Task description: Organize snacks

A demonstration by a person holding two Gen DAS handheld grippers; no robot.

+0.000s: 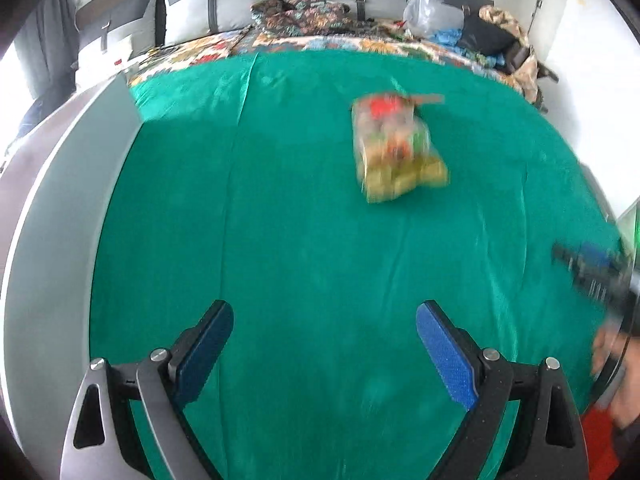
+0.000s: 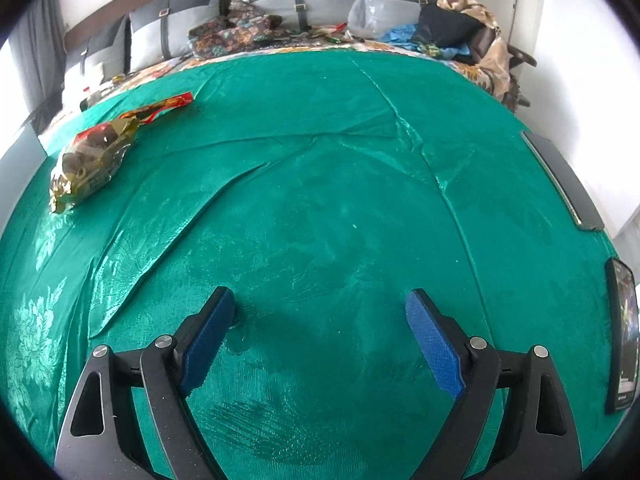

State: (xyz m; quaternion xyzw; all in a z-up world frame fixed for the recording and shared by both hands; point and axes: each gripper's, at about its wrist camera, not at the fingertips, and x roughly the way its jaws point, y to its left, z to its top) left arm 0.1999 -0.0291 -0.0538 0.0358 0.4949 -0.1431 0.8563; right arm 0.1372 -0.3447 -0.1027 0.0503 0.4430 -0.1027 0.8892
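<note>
A clear snack bag (image 1: 396,148) with a red top and gold-wrapped pieces lies on the green cloth (image 1: 300,240), blurred in the left wrist view. The right wrist view shows the same snack bag (image 2: 90,160) at the far left, its red header strip pointing toward the pillows. My left gripper (image 1: 324,320) hovers open over bare cloth, well short of the bag. Open too is my right gripper (image 2: 320,308), with nothing between its blue pads and the bag far off to its left. The other gripper (image 1: 592,272) shows blurred at the left view's right edge.
A grey board (image 1: 60,240) borders the cloth on the left. At the right lie a dark flat slab (image 2: 564,180) and a phone-like screen (image 2: 622,336). Behind are grey pillows (image 2: 296,0), a patterned blanket (image 2: 236,32), a plastic bag (image 2: 368,8) and dark clothes (image 2: 448,24).
</note>
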